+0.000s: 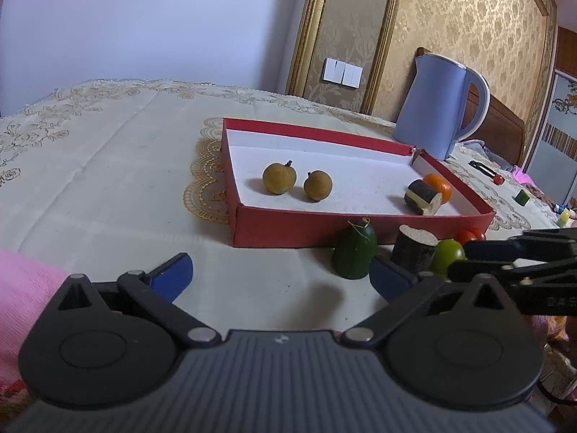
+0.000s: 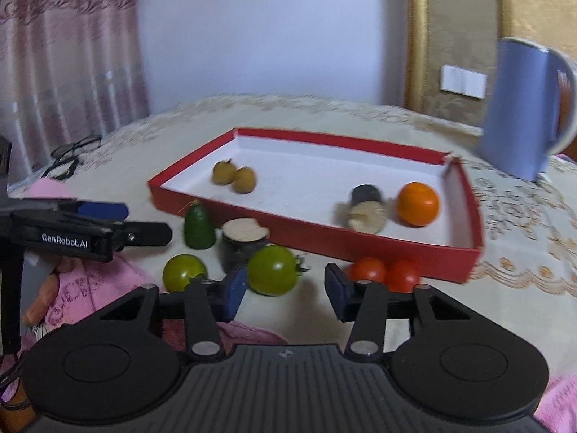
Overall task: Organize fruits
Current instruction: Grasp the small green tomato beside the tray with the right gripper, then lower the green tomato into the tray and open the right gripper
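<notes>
A red tray [image 1: 288, 227] [image 2: 360, 249] with a white floor holds two brown longans [image 1: 279, 178] [image 2: 234, 176], a dark cut cylinder piece [image 1: 422, 197] [image 2: 366, 207] and an orange [image 1: 438, 186] [image 2: 418, 204]. In front of it on the cloth stand a green cucumber end [image 1: 355, 250] [image 2: 199, 229], a second dark cut piece [image 1: 414, 250] [image 2: 243, 243], two green tomatoes [image 2: 273, 270] [image 2: 184, 272] and two red tomatoes [image 2: 384, 273]. My left gripper [image 1: 281, 276] is open and empty, left of the cucumber end. My right gripper [image 2: 286, 288] is open, just short of the larger green tomato.
A blue kettle [image 1: 438, 104] [image 2: 523, 108] stands behind the tray's right end. Small items lie on the cloth at far right [image 1: 521, 196]. Pink cloth [image 1: 25, 288] [image 2: 90, 296] lies at the near edge. Cables [image 2: 68, 155] lie at the left.
</notes>
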Demonstrator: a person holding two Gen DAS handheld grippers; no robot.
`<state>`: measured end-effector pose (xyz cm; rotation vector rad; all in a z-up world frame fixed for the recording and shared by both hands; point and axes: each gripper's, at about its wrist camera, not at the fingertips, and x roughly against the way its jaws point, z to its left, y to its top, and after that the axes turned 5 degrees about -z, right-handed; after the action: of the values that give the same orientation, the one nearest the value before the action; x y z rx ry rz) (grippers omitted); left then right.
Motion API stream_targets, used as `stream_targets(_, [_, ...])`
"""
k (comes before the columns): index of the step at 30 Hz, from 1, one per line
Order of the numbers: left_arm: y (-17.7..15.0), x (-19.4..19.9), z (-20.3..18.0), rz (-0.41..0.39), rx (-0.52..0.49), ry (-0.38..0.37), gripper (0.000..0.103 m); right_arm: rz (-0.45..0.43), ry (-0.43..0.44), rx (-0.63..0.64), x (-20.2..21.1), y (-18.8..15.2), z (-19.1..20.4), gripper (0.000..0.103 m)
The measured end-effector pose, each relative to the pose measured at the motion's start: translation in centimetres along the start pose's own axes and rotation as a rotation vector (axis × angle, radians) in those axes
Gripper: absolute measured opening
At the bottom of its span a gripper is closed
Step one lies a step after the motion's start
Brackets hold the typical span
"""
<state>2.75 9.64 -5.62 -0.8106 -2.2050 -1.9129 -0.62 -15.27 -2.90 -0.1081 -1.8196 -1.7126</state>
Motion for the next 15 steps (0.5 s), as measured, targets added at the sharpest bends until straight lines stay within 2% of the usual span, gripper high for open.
stream_targets(5, [0.0,0.0,0.1,-0.001,0.002,-0.001,0.103,0.031,0.035,0.016,-1.4,0.2,-0.2,0.042])
stream_targets(7, [0.0,0.0,0.1,-0.001,0.003,-0.002,0.103,0.046,0.044,0.006,-1.9,0.0,-0.3,0.037])
stream_targets(15, [0.0,0.1,0.3,-0.006,0.011,-0.007,0.103,-0.036,0.003,0.014,0.0,0.2,-0.1,0.034])
